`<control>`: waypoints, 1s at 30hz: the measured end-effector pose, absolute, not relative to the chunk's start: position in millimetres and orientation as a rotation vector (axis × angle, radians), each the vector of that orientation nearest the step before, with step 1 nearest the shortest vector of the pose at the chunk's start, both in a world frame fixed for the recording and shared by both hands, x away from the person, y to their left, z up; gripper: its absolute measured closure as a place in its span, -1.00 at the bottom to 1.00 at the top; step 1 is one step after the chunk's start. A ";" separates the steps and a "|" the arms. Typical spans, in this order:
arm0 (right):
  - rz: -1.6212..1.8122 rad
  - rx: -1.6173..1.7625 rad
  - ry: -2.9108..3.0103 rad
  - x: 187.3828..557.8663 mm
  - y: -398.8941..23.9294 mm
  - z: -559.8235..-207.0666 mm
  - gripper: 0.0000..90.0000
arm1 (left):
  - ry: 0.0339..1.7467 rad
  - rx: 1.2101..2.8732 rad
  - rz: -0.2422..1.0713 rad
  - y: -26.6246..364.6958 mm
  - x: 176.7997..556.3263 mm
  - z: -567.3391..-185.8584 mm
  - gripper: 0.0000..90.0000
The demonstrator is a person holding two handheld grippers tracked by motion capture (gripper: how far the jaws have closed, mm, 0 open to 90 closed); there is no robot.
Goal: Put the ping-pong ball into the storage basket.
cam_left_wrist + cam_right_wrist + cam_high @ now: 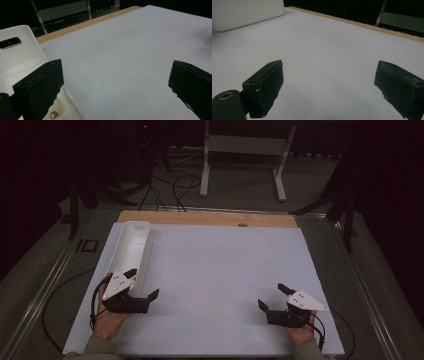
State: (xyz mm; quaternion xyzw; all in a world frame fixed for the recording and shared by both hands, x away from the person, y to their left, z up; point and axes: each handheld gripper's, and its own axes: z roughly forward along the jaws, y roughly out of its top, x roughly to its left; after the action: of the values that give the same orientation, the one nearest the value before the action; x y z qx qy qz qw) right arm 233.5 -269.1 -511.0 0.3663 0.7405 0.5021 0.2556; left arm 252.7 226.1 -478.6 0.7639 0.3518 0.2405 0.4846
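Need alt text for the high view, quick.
Two hand-held claws rest open on a white table, the left claw beside a long white tray, the right claw near the front right. Dark floor and cables lie behind.

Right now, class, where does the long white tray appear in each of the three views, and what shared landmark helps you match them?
High view: the white tray lies along the white board's left edge, its near end beside the left gripper.
Left gripper view: at the left edge, with a handle slot, partly behind the left jaw.
Right gripper view: top left corner.
Shared landmark: the wooden strip along the board's far edge.
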 end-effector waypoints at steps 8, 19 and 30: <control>1.379 0.980 1.999 234.1 -267.5 -508.0 -0.82 | 0.860 1.830 0.599 227.9 249.4 -484.8 -1.00; 1.427 0.979 1.968 233.5 -267.6 -499.3 -0.82 | 0.863 1.814 0.621 229.9 244.4 -488.9 -1.00; 1.426 0.974 1.971 234.1 -267.3 -499.2 -0.82 | 0.865 1.813 0.621 231.1 244.7 -491.1 -1.00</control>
State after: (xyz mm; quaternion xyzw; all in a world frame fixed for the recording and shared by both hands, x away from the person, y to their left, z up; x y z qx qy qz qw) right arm 234.1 -267.3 -499.2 0.3590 0.7268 0.5259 0.2575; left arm 244.7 231.1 -491.1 0.7485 0.3570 0.2564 0.4966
